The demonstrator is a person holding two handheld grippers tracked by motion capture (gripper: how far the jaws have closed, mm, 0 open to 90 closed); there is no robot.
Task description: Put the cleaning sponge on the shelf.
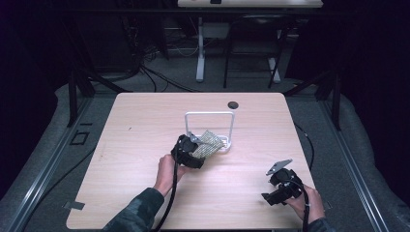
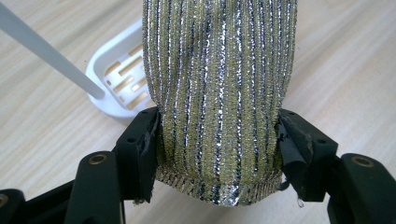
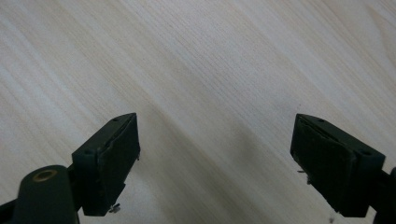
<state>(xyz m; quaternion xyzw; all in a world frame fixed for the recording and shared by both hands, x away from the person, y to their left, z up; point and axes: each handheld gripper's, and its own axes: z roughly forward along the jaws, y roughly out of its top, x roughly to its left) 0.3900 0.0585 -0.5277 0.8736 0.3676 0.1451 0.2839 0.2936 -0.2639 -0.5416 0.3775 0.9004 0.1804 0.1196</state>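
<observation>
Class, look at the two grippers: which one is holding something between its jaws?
The left gripper: its jaws clamp a glittery striped cloth. The right gripper is open over bare table.

High view: bench (image 1: 145,145) glowing under overhead light, surroundings sinking into near-black, corners vignetting. Picture looking soft, slightly grainy. Short shadows falling just beside rack (image 1: 210,130).

Left gripper view: even, bright light; metallic threads of cloth (image 2: 219,93) glinting with small glare specks. Fingers (image 2: 135,154) at bottom staying dark, slightly soft.

Right gripper view: wood grain blurring slightly; broad soft shadow lying between fingers (image 3: 107,163); upper part washing out pale.
</observation>
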